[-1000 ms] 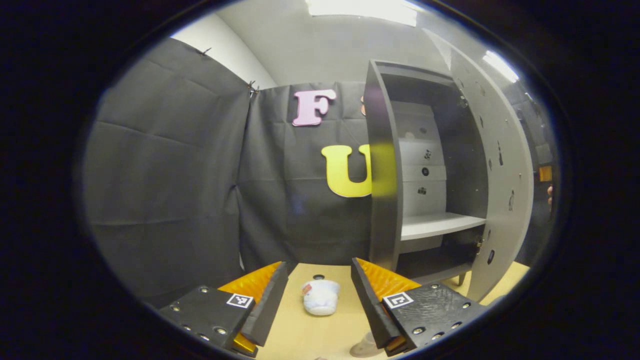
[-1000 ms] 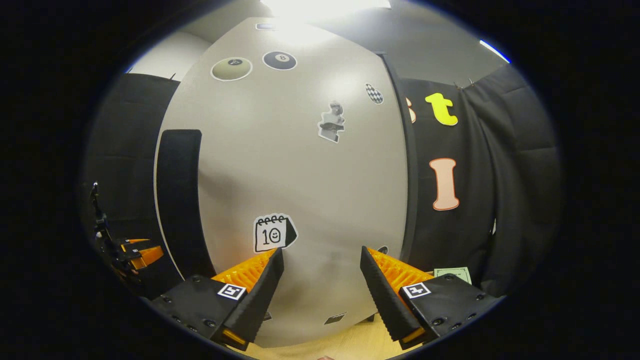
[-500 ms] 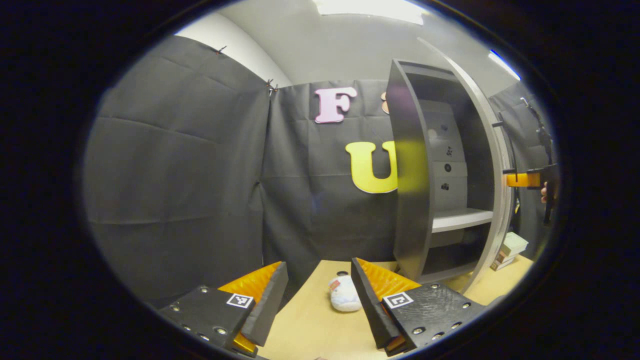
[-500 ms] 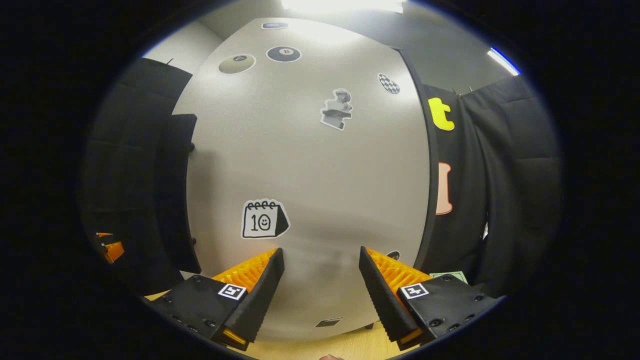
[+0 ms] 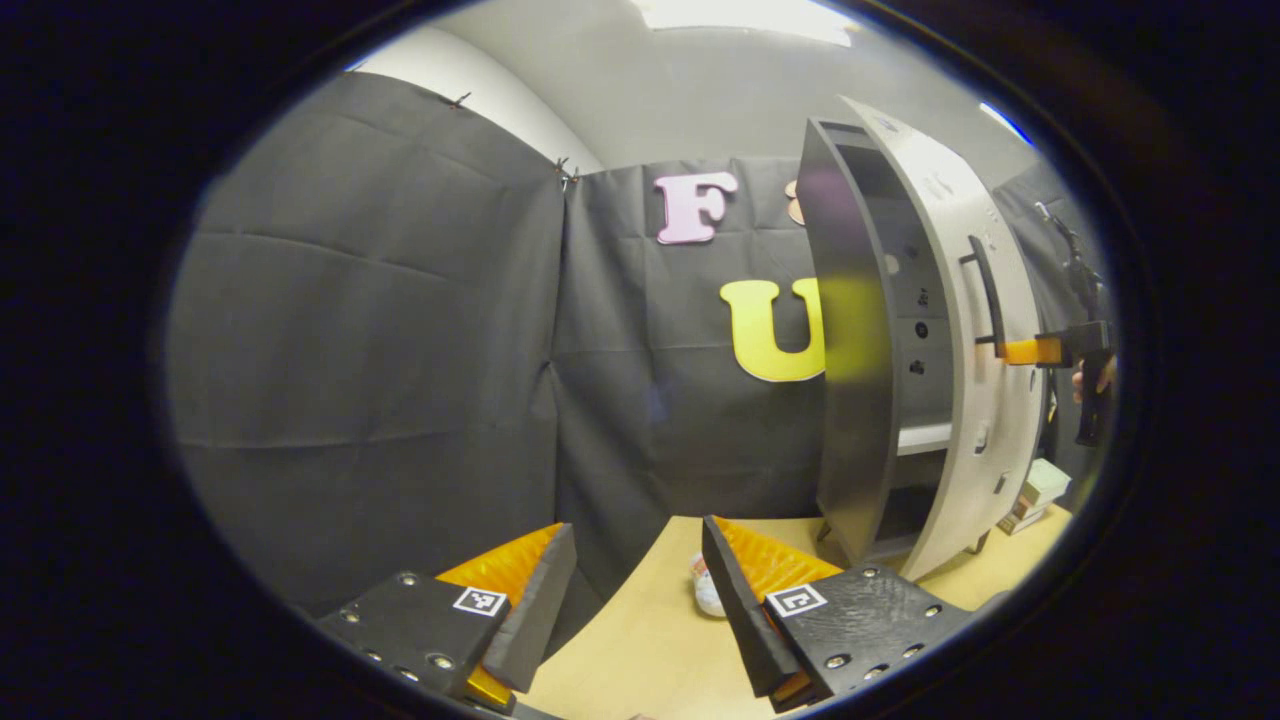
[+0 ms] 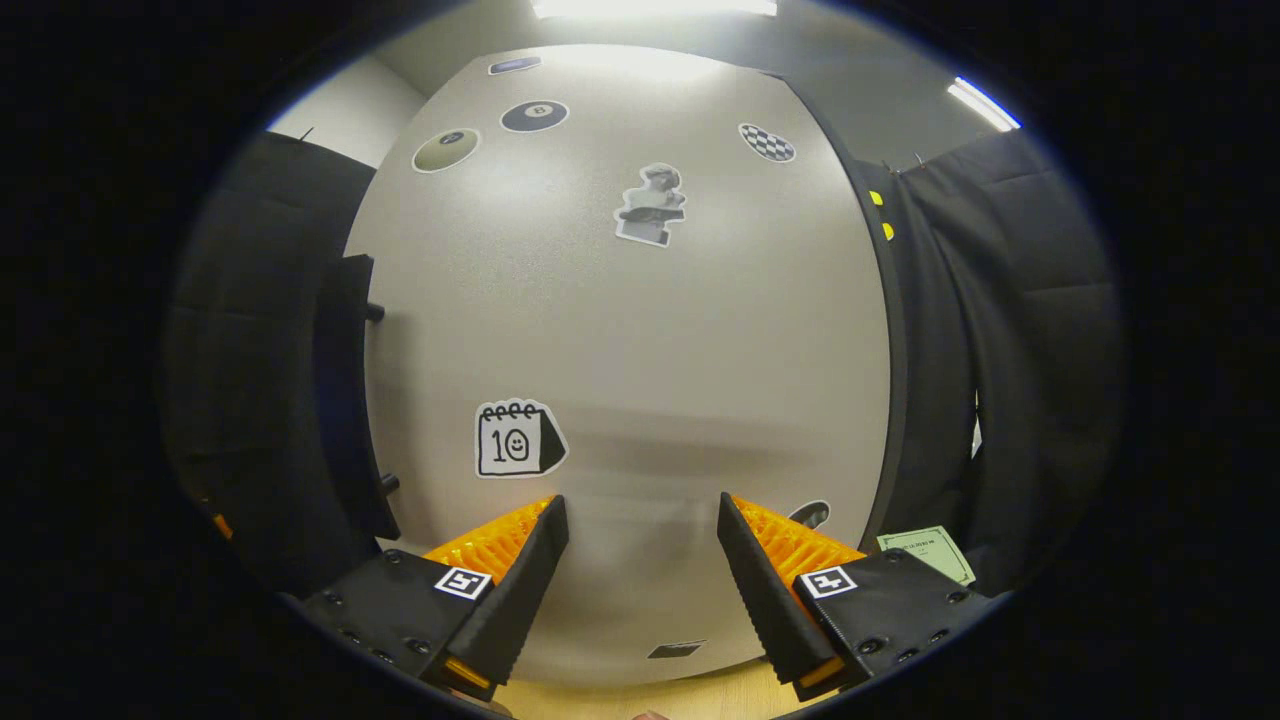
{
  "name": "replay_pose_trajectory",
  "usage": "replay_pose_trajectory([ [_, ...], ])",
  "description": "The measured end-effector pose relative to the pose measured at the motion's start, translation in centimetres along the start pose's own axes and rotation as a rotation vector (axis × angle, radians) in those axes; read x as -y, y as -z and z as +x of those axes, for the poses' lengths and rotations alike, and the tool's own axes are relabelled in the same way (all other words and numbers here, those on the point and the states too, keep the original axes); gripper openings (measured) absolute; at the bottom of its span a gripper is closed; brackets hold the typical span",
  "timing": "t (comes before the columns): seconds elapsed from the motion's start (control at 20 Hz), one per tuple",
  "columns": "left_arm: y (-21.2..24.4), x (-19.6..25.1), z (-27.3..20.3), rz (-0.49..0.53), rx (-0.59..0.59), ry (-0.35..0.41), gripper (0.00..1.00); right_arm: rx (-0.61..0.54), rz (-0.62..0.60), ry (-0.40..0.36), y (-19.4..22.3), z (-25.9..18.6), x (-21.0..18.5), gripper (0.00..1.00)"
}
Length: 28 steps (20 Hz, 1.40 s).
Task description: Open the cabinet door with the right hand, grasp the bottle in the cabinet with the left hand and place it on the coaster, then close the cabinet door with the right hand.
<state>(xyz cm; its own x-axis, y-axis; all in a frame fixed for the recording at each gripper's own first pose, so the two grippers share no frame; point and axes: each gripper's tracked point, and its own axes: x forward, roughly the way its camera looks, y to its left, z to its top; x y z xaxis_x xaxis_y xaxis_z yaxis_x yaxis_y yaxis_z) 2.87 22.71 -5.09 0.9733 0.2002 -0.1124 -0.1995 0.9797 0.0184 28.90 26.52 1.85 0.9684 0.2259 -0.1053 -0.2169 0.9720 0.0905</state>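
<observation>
The cabinet door (image 5: pixel 985 330) stood nearly shut against the cabinet (image 5: pixel 850 350), so the closing step was in hand. The right gripper (image 6: pixel 640 520), jaws wide and empty, faced the door's front, near it. The bottle (image 5: pixel 706 585) lay on the table (image 5: pixel 640 650) just left of the cabinet, beside the empty, open left gripper (image 5: pixel 640 545). Next called for a final push flush.

Hand-held gripper (image 5: pixel 638 590), screws, square marker tags

Open claw (image 6: pixel 640 560) — stickered cabinet door (image 6: pixel 640 330) close ahead
</observation>
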Motion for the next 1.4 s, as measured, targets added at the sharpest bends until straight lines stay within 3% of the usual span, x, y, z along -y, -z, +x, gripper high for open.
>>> replay_pose_trajectory([
  [0.35,1.3,-1.2,-0.7,-0.004,-0.028,-0.019,0.77,0.024,-0.003,0.024,0.2,-0.3,-0.1,0.96],
  [0.65,0.0,-0.5,-1.6,0.003,-0.017,-0.009,0.77,0.01,-0.011,-0.032,0.4,-0.4,-1.0,0.96],
  [1.0,-2.7,9.3,-3.5,0.046,0.017,0.07,0.77,0.047,-0.017,-0.106,-0.4,-6.9,2.8,0.97],
  [1.1,-3.0,12.5,-3.8,0.047,0.017,0.108,0.77,0.056,-0.027,-0.099,-0.4,-8.9,5.0,0.94],
  [1.4,-5.3,20.6,-5.4,0.05,0.046,0.201,0.77,0.073,-0.036,-0.049,-0.6,-13.8,12.4,0.96],
])
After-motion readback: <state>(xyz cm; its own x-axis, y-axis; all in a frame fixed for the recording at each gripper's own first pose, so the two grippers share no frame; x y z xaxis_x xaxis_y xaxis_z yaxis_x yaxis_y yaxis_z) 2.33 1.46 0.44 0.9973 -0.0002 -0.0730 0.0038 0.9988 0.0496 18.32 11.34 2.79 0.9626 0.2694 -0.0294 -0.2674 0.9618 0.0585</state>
